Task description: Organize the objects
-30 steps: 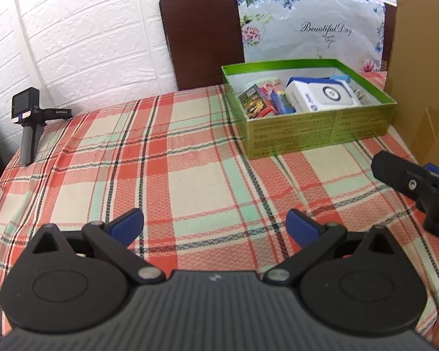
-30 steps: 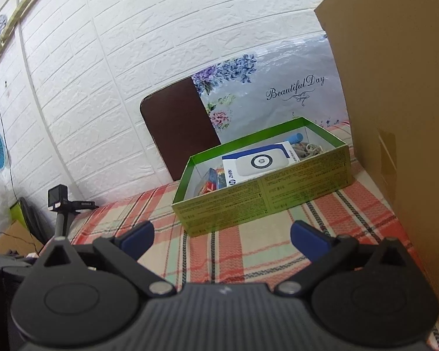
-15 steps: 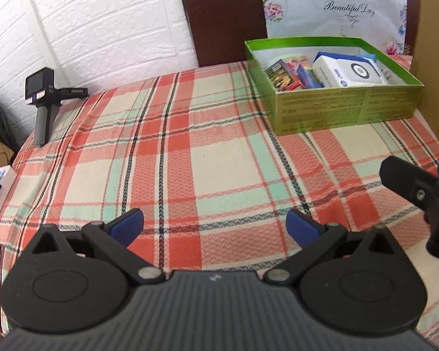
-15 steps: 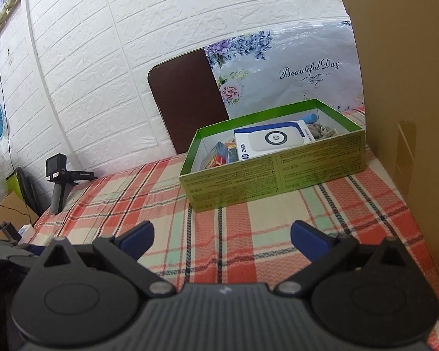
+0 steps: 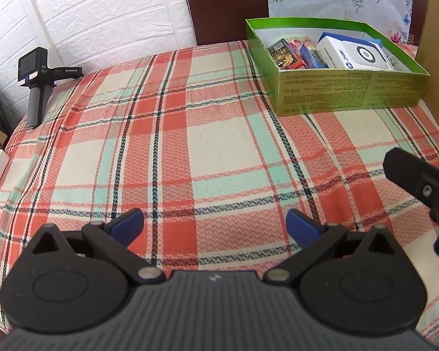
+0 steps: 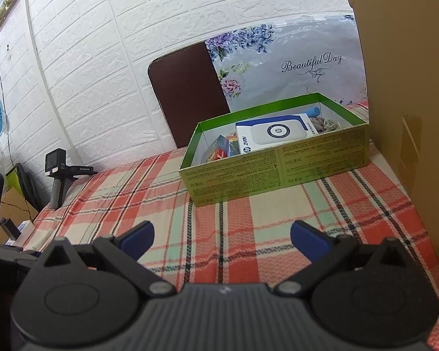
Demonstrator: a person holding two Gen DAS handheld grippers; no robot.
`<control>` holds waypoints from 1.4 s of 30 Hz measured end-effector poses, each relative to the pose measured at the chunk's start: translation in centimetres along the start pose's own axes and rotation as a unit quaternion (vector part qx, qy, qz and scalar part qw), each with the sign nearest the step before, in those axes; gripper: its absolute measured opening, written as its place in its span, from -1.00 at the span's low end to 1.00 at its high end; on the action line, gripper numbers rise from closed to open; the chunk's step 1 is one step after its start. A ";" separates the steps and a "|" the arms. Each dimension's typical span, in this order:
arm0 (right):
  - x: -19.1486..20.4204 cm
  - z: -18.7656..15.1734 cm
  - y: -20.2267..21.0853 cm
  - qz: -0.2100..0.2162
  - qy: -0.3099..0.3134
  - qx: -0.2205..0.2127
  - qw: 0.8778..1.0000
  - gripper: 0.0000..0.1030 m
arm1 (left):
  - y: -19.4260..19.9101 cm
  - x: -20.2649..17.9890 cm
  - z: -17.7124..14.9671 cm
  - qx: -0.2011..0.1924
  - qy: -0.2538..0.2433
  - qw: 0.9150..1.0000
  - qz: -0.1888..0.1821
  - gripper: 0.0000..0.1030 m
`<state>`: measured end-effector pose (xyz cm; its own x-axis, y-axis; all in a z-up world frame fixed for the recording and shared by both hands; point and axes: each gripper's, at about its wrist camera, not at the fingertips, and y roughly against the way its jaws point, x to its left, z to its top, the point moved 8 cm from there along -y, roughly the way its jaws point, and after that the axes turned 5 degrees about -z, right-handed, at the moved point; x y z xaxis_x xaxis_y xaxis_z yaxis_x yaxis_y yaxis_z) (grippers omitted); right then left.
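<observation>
Both claws were spread wide and held nothing: our left claw hovered over the bare middle of the plaid tablecloth, and our right claw hung over the cloth short of the box. We counted two claws and one green box, which sat on the table at the far right, its long axis running left to right along the back edge, its open top facing up. It stood well apart from both claws.

Inside the green box we counted one white-and-blue carton lying flat, its long side parallel to the box's long side, and several colourful small packs crowded at the box's left end; we could not count them exactly. A pale tangle lay at the right end. One handheld camera stood upright at the table's far left corner. One cardboard sheet rose just beside the box's right end.
</observation>
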<state>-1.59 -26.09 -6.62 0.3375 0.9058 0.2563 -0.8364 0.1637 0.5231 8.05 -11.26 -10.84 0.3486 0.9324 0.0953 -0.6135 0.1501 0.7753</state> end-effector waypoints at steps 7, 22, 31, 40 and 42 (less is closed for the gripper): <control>-0.2 -0.1 -0.2 -0.001 -0.006 0.003 1.000 1.00 | -0.3 0.1 0.0 0.007 0.002 1.000 0.002 1.00; -0.8 -0.4 -0.8 -0.004 -0.017 0.012 1.000 1.00 | -1.0 -0.1 -0.7 0.028 0.007 1.000 -0.007 1.00; -0.8 -0.7 -1.0 -0.006 -0.018 0.016 1.000 1.00 | -1.2 -0.3 -1.0 0.035 0.011 0.999 -0.016 1.00; -0.7 -0.9 -1.1 -0.006 -0.017 0.017 1.000 1.00 | -1.0 -0.4 -0.8 0.024 0.007 0.999 -0.023 1.00; -0.6 -1.0 -1.2 -0.007 -0.014 0.017 1.000 1.00 | -0.9 -0.4 -0.7 0.017 0.003 1.000 -0.023 1.00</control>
<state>-1.22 -26.45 -8.18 0.3618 0.8918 0.2718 -0.8169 0.1628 0.5534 7.97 -11.54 -11.96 0.3721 0.9266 0.0552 -0.5716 0.1818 0.8001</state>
